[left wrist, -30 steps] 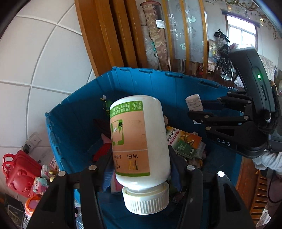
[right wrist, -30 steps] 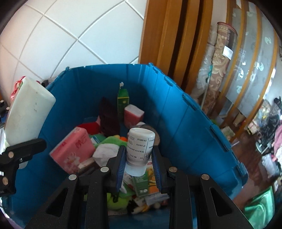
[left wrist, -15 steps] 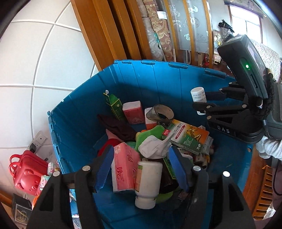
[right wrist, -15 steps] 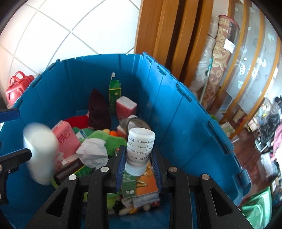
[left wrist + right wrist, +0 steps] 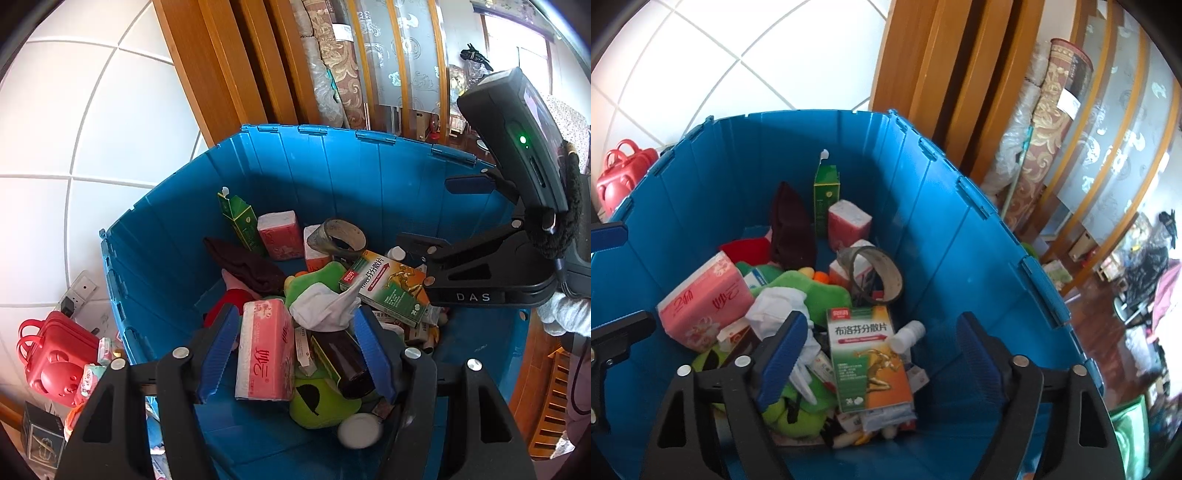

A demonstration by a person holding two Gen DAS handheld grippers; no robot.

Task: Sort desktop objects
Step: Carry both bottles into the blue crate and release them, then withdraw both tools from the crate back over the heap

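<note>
A blue plastic bin (image 5: pixel 332 166) (image 5: pixel 942 240) holds a pile: pink tissue packs (image 5: pixel 264 354), a green plush toy (image 5: pixel 321 402), a medicine box (image 5: pixel 868 354), a tape roll (image 5: pixel 875 273). My left gripper (image 5: pixel 295 321) hangs open over the pile with nothing between its fingers. A blurred white round end (image 5: pixel 359 430) shows low beside the plush toy. My right gripper (image 5: pixel 882 325) (image 5: pixel 443 212) is over the bin's right side; its jaws are opening and hold nothing. A small white bottle (image 5: pixel 907 336) (image 5: pixel 397 253) lies on the pile beside the medicine box.
A red bear-shaped case (image 5: pixel 55 362) and small packets sit outside the bin on the left, against a white tiled wall. A wooden door frame (image 5: pixel 942 74) and rolled carpets (image 5: pixel 1045 122) stand behind the bin. A person's light sleeve (image 5: pixel 561 317) shows at the right.
The large white bottle left my left gripper and fell into the bin. My right gripper has opened, and the small white bottle dropped from it onto the pile.
</note>
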